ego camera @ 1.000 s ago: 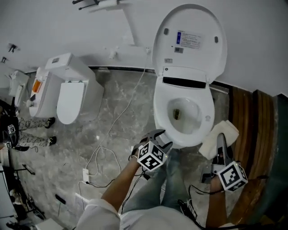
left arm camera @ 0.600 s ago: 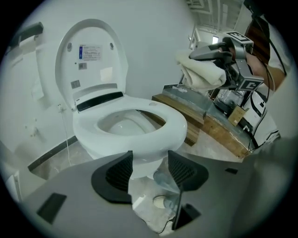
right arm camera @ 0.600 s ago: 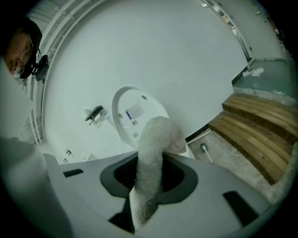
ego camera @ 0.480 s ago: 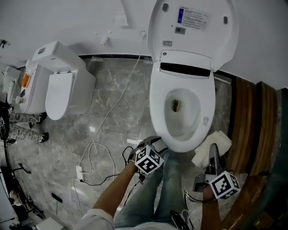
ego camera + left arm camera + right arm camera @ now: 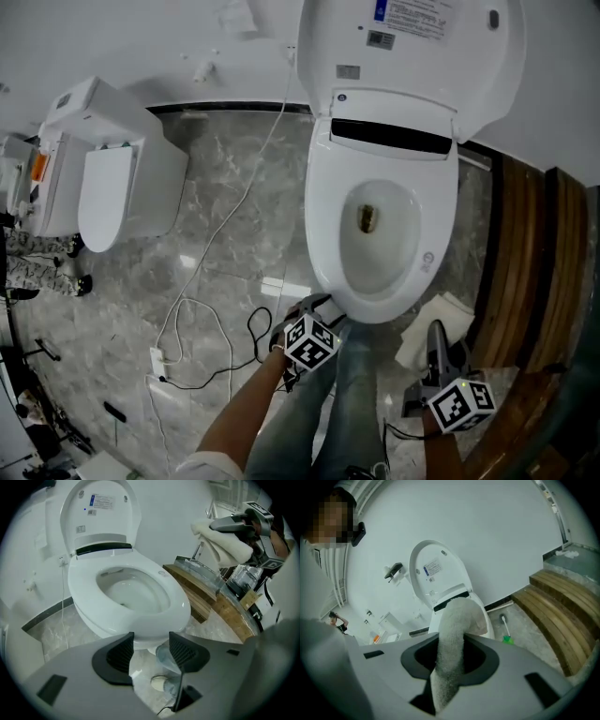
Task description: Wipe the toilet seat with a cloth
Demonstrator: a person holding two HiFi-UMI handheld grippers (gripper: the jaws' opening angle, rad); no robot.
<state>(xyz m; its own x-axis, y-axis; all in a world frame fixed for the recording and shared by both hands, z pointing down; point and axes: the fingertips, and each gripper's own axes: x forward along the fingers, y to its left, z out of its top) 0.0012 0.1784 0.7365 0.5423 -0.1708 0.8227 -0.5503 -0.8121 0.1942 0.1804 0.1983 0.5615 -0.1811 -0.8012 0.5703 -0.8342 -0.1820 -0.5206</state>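
Observation:
The white toilet stands with its lid (image 5: 412, 56) up and its seat (image 5: 330, 225) down. My left gripper (image 5: 322, 304) hovers just before the bowl's front rim, open, with nothing between its fingers; in the left gripper view the seat (image 5: 174, 598) lies right beyond the left gripper (image 5: 150, 649). My right gripper (image 5: 436, 339) is at the bowl's front right, shut on a white cloth (image 5: 424, 330). The cloth (image 5: 453, 634) hangs thick between the jaws and hides part of the bowl in the right gripper view. From the left gripper view the cloth (image 5: 220, 541) shows high at the right.
A second white toilet (image 5: 112, 178) stands at the left. A white cable (image 5: 225, 246) and a plug strip trail over the grey marble floor. Wooden steps (image 5: 525, 272) rise right of the bowl. A green-based toilet brush (image 5: 506, 630) lies by them. The person's legs stand below the bowl.
The head view has drawn closer to the toilet, which now fills more of the frame. Both grippers sit lower in the picture, and the right one still grips the cloth.

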